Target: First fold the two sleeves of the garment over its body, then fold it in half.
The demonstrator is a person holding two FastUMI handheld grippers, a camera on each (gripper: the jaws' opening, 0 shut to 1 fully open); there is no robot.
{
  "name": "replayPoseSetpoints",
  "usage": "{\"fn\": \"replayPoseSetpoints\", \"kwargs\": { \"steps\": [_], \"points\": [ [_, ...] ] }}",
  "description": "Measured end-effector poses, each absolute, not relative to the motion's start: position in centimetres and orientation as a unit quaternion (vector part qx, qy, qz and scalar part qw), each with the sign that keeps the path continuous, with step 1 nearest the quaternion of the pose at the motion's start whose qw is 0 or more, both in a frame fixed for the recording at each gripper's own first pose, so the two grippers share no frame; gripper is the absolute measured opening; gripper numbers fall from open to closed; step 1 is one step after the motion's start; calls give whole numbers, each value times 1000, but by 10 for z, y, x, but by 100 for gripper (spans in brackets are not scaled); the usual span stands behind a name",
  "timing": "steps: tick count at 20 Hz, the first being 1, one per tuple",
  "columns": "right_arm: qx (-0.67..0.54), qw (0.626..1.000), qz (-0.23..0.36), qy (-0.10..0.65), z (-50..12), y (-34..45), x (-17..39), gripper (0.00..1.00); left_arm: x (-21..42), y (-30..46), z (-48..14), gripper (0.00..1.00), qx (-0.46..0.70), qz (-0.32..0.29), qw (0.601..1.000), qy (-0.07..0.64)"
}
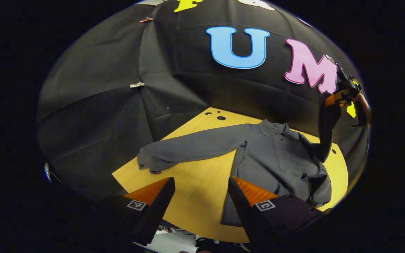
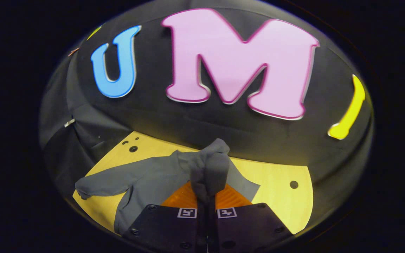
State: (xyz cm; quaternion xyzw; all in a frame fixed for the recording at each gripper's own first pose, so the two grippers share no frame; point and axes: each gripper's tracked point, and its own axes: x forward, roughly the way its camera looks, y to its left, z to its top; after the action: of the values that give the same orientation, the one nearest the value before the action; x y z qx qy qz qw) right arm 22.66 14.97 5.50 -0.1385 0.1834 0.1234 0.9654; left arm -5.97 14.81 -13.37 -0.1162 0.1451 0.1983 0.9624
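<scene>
- The garment (image 1: pixel 272 154), a dark grey long-sleeved shirt, lies face up on the yellow wooden table (image 1: pixel 202 182), filling the centre and right of the left gripper view; its collar points toward the upper part of the frame, near the black cloth wall (image 1: pixel 100 105).
- The right sleeve (image 2: pixel 211 168) is pinched between the fingers of the right gripper (image 2: pixel 206 196). In the right gripper view the cloth rises in a bunch at lower centre, straight out of the nearly closed fingers, so this tool is clamped on the fabric.
- In the left gripper view the same sleeve (image 1: pixel 327 123) hangs as a dark vertical strip at the right edge of the frame, lifted clear of the table. Held high like this, it can swing over the body without dragging the shirt along; that reads as the first sleeve fold in progress.
- The left sleeve (image 1: pixel 192 147) is untouched: it stretches flat across the table toward the left of the frame, its cuff near the table's edge.
- The left gripper (image 1: pixel 200 193) hovers at the bottom of its own view with its fingers wide apart and nothing between them, above bare wood just beside the shirt's side seam. It seems parked close by, ready for its own sleeve.
- The fold in half is not yet begun.
</scene>
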Motion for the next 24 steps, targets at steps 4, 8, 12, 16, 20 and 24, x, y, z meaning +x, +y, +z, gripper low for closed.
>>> {"fn": "replayPoseSetpoints", "kwargs": {
  "steps": [4, 8, 12, 16, 20, 24],
  "points": [
    [-156, 953, 161, 203, 20, 211, 230, 6, -54, 153, -137, 96, -143, 205, 957, 147],
    [-169, 939, 197, 227, -23, 268, 233, 6, -48, 165, -136, 96, -144, 211, 955, 149],
    [-187, 923, 222, 253, -68, 307, 235, 6, -43, 178, -131, 96, -146, 223, 953, 145],
    [-182, 911, 222, 295, -123, 335, 243, 7, -48, 186, -136, 96, -145, 227, 950, 155],
    [-175, 901, 216, 334, -169, 348, 246, 14, -58, 197, -147, 92, -142, 237, 946, 167],
    [-156, 896, 212, 356, -189, 347, 238, 47, -64, 214, -162, 96, -142, 251, 941, 176]
  ]
}}
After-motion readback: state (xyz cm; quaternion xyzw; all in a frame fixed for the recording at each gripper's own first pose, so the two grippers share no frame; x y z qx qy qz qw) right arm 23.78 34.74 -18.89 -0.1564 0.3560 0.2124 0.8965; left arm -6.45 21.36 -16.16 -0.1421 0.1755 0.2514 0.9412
